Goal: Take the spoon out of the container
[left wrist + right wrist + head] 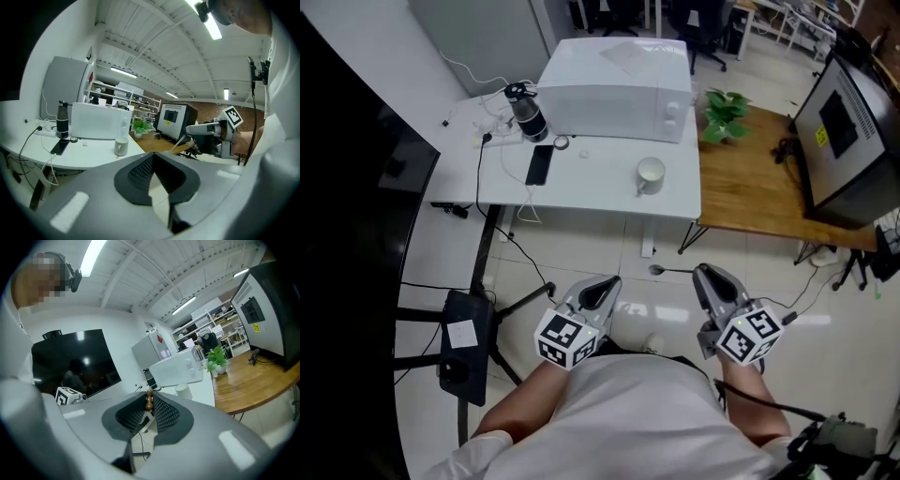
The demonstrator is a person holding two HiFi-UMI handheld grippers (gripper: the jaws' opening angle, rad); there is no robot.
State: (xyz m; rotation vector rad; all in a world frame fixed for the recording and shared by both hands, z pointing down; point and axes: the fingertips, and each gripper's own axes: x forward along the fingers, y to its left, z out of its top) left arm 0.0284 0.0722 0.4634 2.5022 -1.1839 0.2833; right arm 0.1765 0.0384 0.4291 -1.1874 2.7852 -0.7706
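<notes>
My right gripper [702, 272] is shut on the spoon [667, 271], which sticks out to the left over the floor with its bowl at the far end. In the right gripper view the spoon's brown knobbed handle end [149, 401] is pinched between the jaw tips of the right gripper [149, 398]. The white mug [650, 174] stands on the white table [600, 192] in front of the microwave, well apart from the spoon. My left gripper [610, 280] hangs beside the right one, jaw tips together with nothing held. The left gripper view shows the left gripper [152, 155] and the mug [121, 146].
A white microwave [619, 75], a dark bottle [525, 111], a phone [539, 164] and cables lie on the white table. A wooden table [759, 192] to the right carries a plant [727, 112] and a dark monitor [848, 127]. A black stand [464, 342] sits on the floor at left.
</notes>
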